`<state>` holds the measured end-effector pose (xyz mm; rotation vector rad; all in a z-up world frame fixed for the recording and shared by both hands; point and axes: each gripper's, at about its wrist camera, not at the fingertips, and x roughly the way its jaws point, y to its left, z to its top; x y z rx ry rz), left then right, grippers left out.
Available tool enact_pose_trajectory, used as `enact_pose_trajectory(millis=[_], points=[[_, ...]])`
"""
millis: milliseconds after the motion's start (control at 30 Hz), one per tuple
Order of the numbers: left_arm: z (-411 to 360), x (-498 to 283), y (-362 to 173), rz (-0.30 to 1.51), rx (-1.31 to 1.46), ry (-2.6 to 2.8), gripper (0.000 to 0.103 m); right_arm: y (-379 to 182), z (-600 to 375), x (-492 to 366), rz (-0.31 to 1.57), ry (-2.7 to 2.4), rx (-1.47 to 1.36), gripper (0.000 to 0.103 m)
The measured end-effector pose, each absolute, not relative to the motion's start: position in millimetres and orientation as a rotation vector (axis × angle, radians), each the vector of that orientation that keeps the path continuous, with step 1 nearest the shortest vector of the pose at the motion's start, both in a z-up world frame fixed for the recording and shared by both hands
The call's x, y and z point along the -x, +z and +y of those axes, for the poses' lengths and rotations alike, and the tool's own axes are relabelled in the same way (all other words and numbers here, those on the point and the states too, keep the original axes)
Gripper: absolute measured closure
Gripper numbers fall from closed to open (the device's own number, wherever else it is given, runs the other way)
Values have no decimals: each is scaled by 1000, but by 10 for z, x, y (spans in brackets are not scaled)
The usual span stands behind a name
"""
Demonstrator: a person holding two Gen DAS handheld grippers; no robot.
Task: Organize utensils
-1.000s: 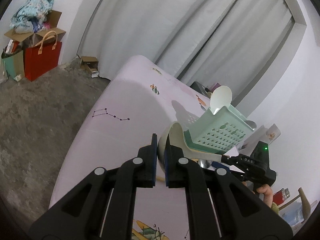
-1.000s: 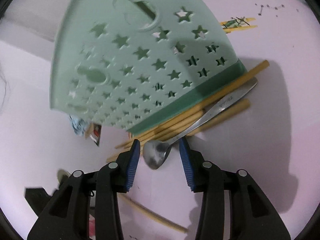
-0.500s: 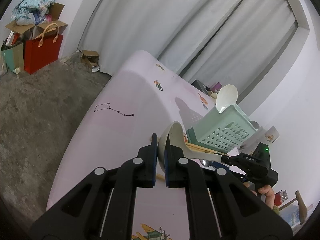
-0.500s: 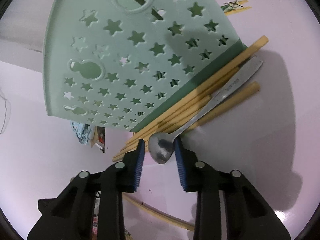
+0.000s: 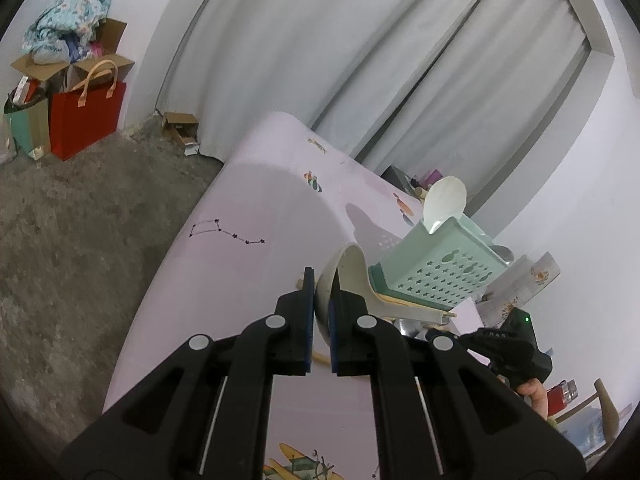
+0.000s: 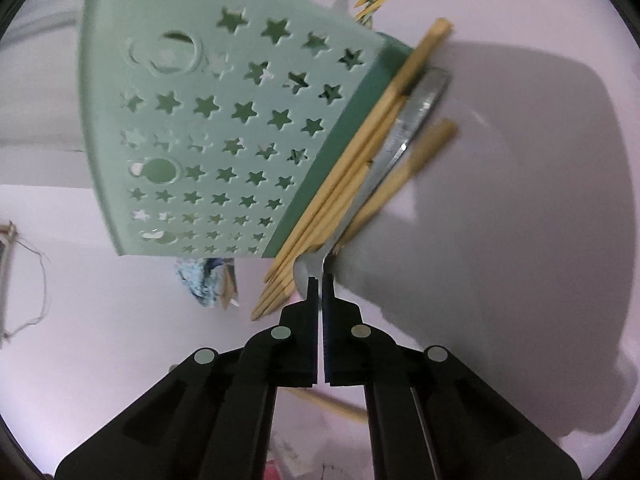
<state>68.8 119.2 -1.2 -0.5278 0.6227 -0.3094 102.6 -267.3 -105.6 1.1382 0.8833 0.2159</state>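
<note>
My left gripper (image 5: 320, 276) is shut on the bowl of a cream ceramic soup spoon (image 5: 346, 276), whose handle runs right toward the mint green star-holed utensil basket (image 5: 444, 268). Another cream spoon (image 5: 444, 200) stands in that basket. In the right wrist view, my right gripper (image 6: 319, 280) is shut on the bowl end of a metal spoon (image 6: 400, 148). That spoon lies among several wooden chopsticks (image 6: 360, 160) against the basket's base (image 6: 224, 132) on the pink tablecloth (image 6: 520, 160).
The right gripper body (image 5: 508, 344) and hand show at the left wrist view's lower right. One loose chopstick (image 6: 328, 402) lies near my right gripper. The table edge (image 5: 172, 248) drops to a grey floor with a red bag (image 5: 86, 116) and boxes.
My right gripper moved forward and closed on the metal spoon's bowl. My left gripper kept hold of the ceramic spoon and drifted slightly.
</note>
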Motion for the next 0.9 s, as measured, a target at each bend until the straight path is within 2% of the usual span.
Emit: enact_pose_trajectory(millis=[267,333,367,400,633,900], points=[[1108,-609,122,594,500,-325,98,-985,-2805,-694,830,244,-1141,100],[1085,-591,154,588,494,-326,98,-957,-2795,-703,831,240,-1111,91],[1076,-580,170,585,491,-326,98,-953,-2787,-720,837,235,-1098,72],[1067,-574,178,584,490,-326,98,-958,-2778,-743,837,229,-1095,65],[1081,-565,211,580,486,-319,98,-1007,-2549,-1138,839,226,-1022,66],[1121,-599,179,587,493,-318,98,-1090,-2256,-1273,893,275,-1083,66]])
